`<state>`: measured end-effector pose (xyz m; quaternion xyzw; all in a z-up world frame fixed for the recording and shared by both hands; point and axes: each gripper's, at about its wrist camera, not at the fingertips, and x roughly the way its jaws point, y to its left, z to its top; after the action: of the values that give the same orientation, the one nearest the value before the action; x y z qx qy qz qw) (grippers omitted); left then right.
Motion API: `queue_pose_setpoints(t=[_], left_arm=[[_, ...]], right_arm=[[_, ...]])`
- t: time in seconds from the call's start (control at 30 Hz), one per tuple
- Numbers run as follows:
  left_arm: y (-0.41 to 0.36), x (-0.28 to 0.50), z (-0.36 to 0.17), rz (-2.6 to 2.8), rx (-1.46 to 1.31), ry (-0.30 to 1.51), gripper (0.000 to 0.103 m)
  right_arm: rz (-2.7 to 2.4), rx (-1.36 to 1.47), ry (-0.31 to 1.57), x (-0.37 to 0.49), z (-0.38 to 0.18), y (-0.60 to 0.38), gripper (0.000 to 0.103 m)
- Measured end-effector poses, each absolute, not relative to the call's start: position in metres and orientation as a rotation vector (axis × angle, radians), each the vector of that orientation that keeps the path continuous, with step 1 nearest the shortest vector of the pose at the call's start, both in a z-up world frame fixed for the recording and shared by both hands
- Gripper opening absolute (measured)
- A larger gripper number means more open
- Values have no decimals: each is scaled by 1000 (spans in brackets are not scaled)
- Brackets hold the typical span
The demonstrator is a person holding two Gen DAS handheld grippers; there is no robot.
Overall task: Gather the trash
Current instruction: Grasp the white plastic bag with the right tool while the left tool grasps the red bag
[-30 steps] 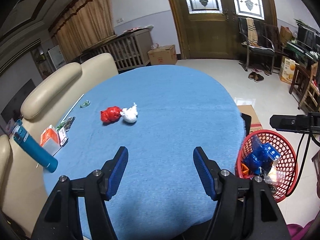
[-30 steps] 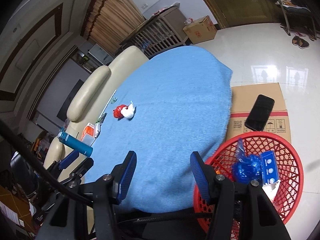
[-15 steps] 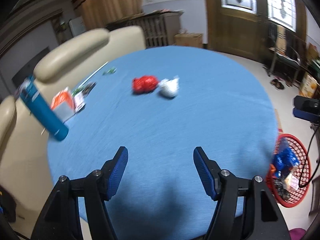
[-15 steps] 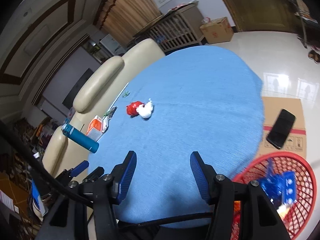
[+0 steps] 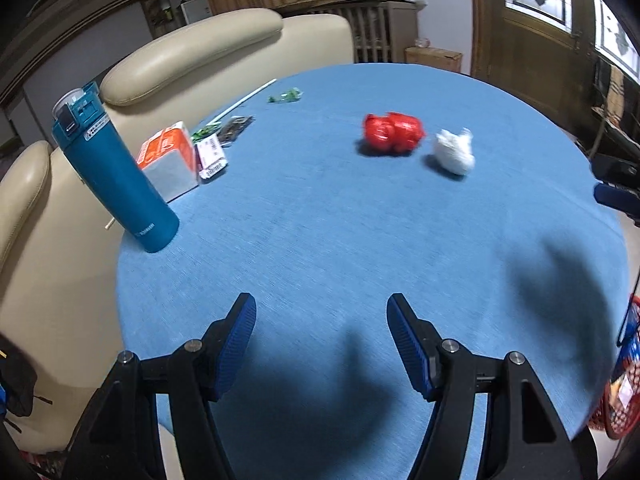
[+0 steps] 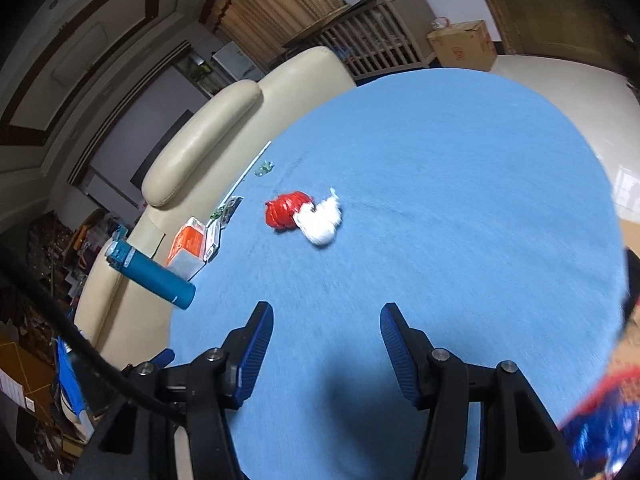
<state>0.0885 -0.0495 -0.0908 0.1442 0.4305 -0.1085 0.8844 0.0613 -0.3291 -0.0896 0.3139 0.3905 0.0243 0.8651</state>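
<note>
Looking through the left wrist view: the left gripper (image 5: 321,320) hangs over the near part of the blue desk (image 5: 320,232), jaws spread with nothing between them. The trash lies well ahead, toward the far right of the cloth: a red crumpled wad (image 5: 393,133) and a white crumpled wad (image 5: 455,151) just beside it, a narrow gap between the two in this view. On the left edge stand a teal bottle (image 5: 114,172), an orange-and-white carton (image 5: 170,160) and small packets (image 5: 218,146), with a thin white stick (image 5: 248,100) and a green scrap (image 5: 285,96) farther back. A sliver of the red basket (image 5: 624,392) shows at the right rim. Risk, as I judge it: both wads look light and loose, so a pad coming in low could nudge one away or toward the right edge instead of trapping it; the frame is also a little smeared, which makes fine aim doubtful. Right wrist view: the right gripper (image 6: 327,314) is likewise spread and empty over the near cloth. From here the white wad (image 6: 322,222) overlaps the red wad (image 6: 286,212), so whether they touch I cannot tell; a close on one may drag or half-catch the other and drop it on the way over. The teal bottle (image 6: 150,274) stands near the desk's left edge, so a wide sweep from that side could tip it. Two grippers heading for neighbouring wads could also foul each other. The basket (image 6: 600,428) is only a blur at lower right.
</note>
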Motion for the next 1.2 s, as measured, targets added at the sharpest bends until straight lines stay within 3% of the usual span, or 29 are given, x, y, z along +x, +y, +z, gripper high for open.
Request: queue_pose_setpoints(t=[0.33, 0.5, 0.63, 0.83, 1.2], left_arm=[[-33, 154, -89, -182, 273, 911, 69], [-44, 188, -79, -216, 267, 897, 69], [-72, 220, -72, -321, 251, 872, 69], [-132, 265, -81, -523, 266, 860, 72], [-200, 314, -131, -750, 339, 1010, 72]], right_arm=[[38, 661, 900, 203, -136, -313, 59], [-3, 624, 999, 243, -169, -305, 47], [26, 563, 988, 240, -162, -299, 39], [43, 641, 997, 205, -161, -327, 39], [-37, 773, 916, 170, -153, -349, 39]])
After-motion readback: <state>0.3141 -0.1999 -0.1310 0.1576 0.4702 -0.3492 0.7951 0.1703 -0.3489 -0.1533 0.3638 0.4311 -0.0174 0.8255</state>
